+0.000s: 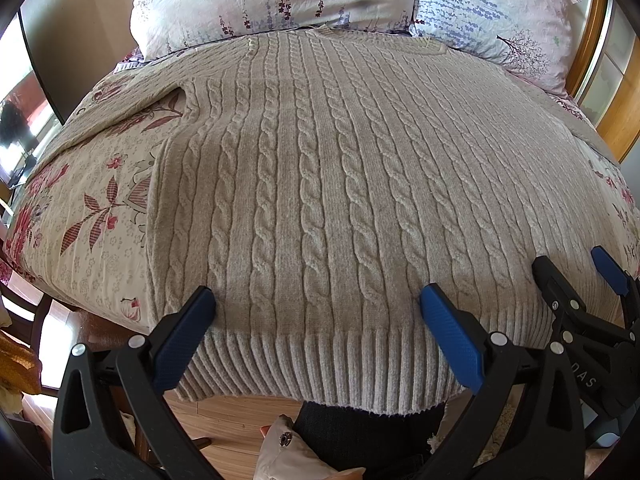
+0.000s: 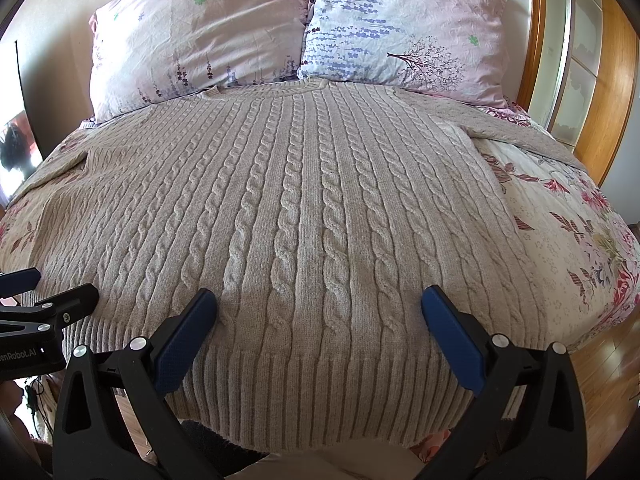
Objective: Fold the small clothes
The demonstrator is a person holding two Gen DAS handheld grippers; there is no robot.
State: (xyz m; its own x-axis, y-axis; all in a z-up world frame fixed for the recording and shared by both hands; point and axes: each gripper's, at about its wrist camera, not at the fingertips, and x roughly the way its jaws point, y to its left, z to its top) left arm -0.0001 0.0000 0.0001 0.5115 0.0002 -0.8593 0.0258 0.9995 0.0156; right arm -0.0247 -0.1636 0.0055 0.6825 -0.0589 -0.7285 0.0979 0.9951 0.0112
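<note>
i see the sweater (image 1: 320,184) lying flat on the bed (image 1: 100,208), filling the centre of both views, neckline at top centre against the two pillows (image 2: 200,40), ribbed hem at the bottom edge hanging over the bed's near side. the left gripper (image 1: 318,300) sits over the hem at lower centre of the left view, jaws spread wide, holding nothing. the right gripper (image 2: 319,302) sits likewise over the hem in the right view, jaws spread wide, holding nothing. in the left view the right gripper appears at lower right, just beside the left one. wooden floor (image 1: 224,420) shows below the hem.
</note>
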